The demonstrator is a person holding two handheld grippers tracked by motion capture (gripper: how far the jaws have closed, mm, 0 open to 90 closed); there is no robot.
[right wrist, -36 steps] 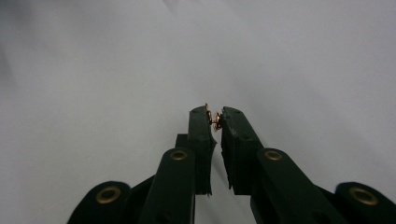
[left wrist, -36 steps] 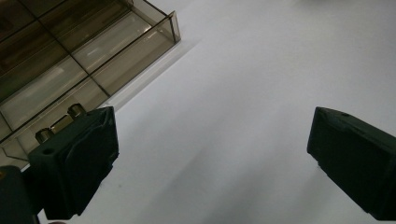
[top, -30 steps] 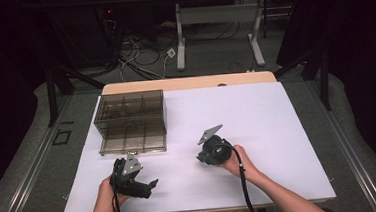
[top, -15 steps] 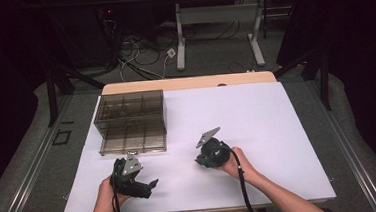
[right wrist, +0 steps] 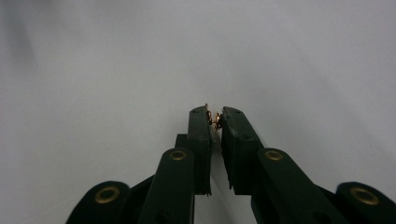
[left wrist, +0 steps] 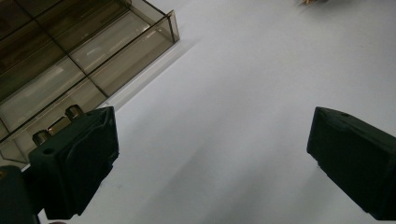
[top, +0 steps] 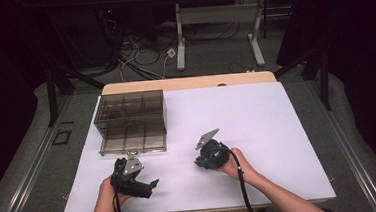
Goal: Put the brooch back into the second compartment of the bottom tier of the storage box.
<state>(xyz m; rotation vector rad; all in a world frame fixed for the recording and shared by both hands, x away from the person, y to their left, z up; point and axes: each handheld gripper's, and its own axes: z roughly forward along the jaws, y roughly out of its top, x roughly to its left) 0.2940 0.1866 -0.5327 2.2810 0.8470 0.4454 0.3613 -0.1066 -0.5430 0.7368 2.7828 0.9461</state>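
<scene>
My right gripper (right wrist: 215,116) is shut on a tiny gold-coloured piece (right wrist: 216,121), pinched at the very tips just above the white table sheet. In the high view the right gripper (top: 202,161) sits at the centre front of the sheet and points left. My left gripper (top: 149,185) rests near the front left, close in front of a smoky clear compartment box (top: 132,122). Its jaws stand wide open in the left gripper view, with black pads (left wrist: 74,163) far apart and only bare sheet between them. The compartment box (left wrist: 70,51) lies to the upper left of that view.
The white sheet (top: 257,126) covers a wooden table whose far edge (top: 189,83) shows behind it. The box lies with its lid open, at the sheet's left. Beyond the table are desk legs and cables on a dark floor.
</scene>
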